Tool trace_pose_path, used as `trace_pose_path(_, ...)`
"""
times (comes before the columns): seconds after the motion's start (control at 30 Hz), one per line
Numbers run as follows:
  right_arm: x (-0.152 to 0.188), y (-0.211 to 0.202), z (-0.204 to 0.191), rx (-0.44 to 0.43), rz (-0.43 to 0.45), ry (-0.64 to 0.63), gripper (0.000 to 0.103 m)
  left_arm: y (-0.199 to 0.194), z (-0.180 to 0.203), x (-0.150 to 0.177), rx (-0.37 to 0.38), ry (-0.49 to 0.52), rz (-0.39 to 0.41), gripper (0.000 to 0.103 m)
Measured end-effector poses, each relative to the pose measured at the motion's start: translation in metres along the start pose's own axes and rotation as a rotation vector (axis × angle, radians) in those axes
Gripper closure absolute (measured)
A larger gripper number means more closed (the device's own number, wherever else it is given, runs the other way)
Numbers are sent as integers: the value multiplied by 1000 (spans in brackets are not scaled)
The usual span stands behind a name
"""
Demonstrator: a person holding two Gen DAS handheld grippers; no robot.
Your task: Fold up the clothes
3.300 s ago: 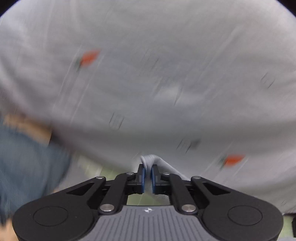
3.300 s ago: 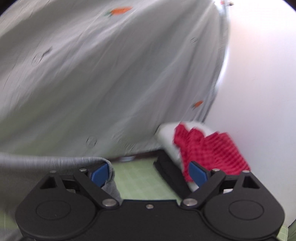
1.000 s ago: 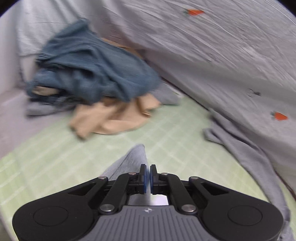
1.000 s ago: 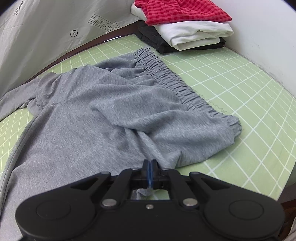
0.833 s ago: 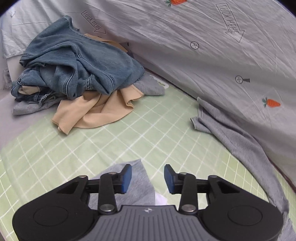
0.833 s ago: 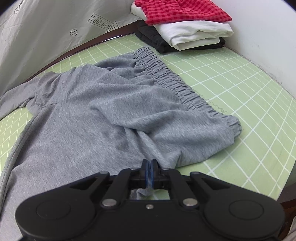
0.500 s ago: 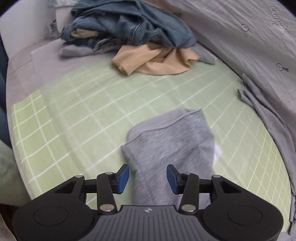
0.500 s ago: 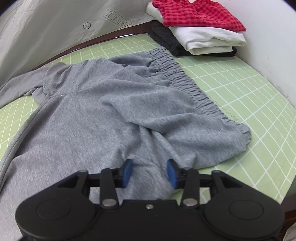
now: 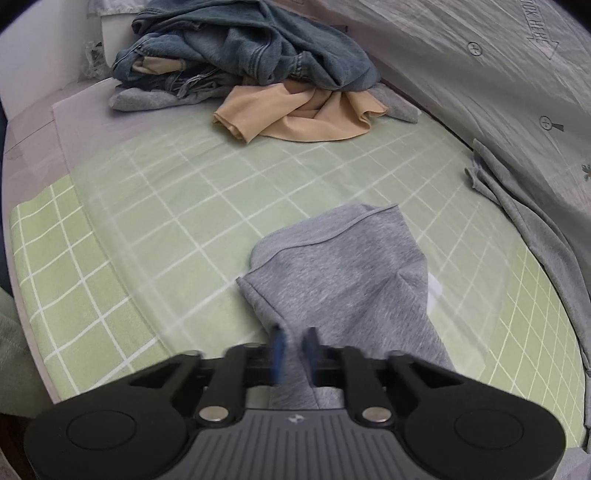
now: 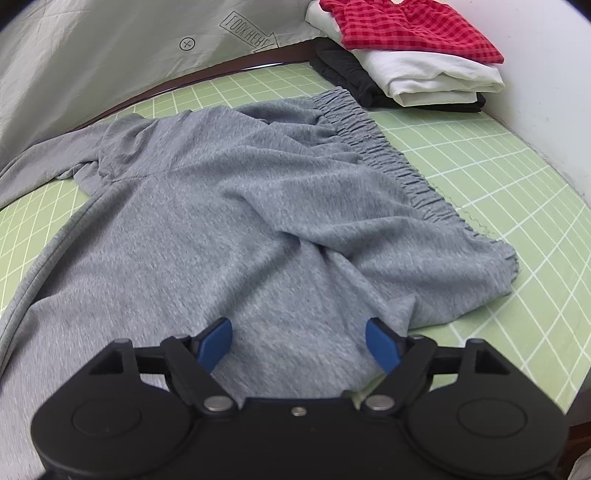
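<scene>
A pale green mat with a white grid (image 9: 192, 206) covers the desk, with a grey printed sheet (image 10: 92, 48) hung along its far edge. Your grey jersey sweatpants (image 10: 236, 206) lie spread but rumpled across the mat, the gathered waistband to the right. Your left gripper (image 9: 293, 349) is clenched on a fold of one grey leg, whose cuff lies just beyond it. Your right gripper (image 10: 299, 341) has let go: its jaws are opening, with cloth lying between them but not pinched. To do this step well, I would smooth the diagonal creases near the waistband before folding, then take the right side again at an edge rather than mid-panel, so both hands carry one clean line. Only the left view shows the unfolded heap far left, blue denim jeans (image 9: 251, 44) over a tan garment (image 9: 303, 114), and the other leg trailing along the far right edge. Only the right view shows the finished stack at far right: red checked cloth (image 10: 410, 29) on white (image 10: 432, 79) on black.
</scene>
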State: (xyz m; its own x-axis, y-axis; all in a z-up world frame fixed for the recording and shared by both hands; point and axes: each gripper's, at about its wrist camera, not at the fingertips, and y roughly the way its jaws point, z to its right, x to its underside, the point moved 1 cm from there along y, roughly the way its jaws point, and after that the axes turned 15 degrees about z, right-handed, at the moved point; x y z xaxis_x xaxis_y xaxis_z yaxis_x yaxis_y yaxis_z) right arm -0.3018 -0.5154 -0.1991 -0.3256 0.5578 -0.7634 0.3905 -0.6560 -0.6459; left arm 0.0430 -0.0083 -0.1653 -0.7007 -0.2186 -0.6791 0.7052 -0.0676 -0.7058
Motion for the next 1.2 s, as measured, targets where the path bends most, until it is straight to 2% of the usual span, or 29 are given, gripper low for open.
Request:
trace_pose_path(0.17,3,-3,0,-2,5,-2,21,-13,5,-16,30,-17,64,100)
trace_pose_path(0.3,4,-3,0,-1,10,-1,21,-17,22,-43,95,-66,97,100)
trace_pose_path(0.5,4,-3,-1,3,12,4,19,-8,93,-74,306,-30,127,98)
trace_pose_path(0.57,4,-3,-2,6,12,6,18,-9,114,-76,395,-6,141,79)
trace_pose_path(0.6,4,-3,-2,6,11,6,18,-9,119,-75,411,1,141,60)
trace_pose_path(0.63,4,-3,-2,5,13,5,18,-9,123,-73,425,7,140,47)
trace_pose_path(0.73,6,-4,-1,2,19,2,18,-6,113,-67,393,11,132,45)
trace_pose_path(0.97,7,-3,-1,19,22,13,14,20,67,-48,144,93,63,46)
trace_pose_path(1.07,6,-2,-1,32,16,22,12,32,56,-44,145,114,25,47)
trace_pose_path(1.2,5,1,-4,46,6,29,7,47,61,-39,139,148,9,46)
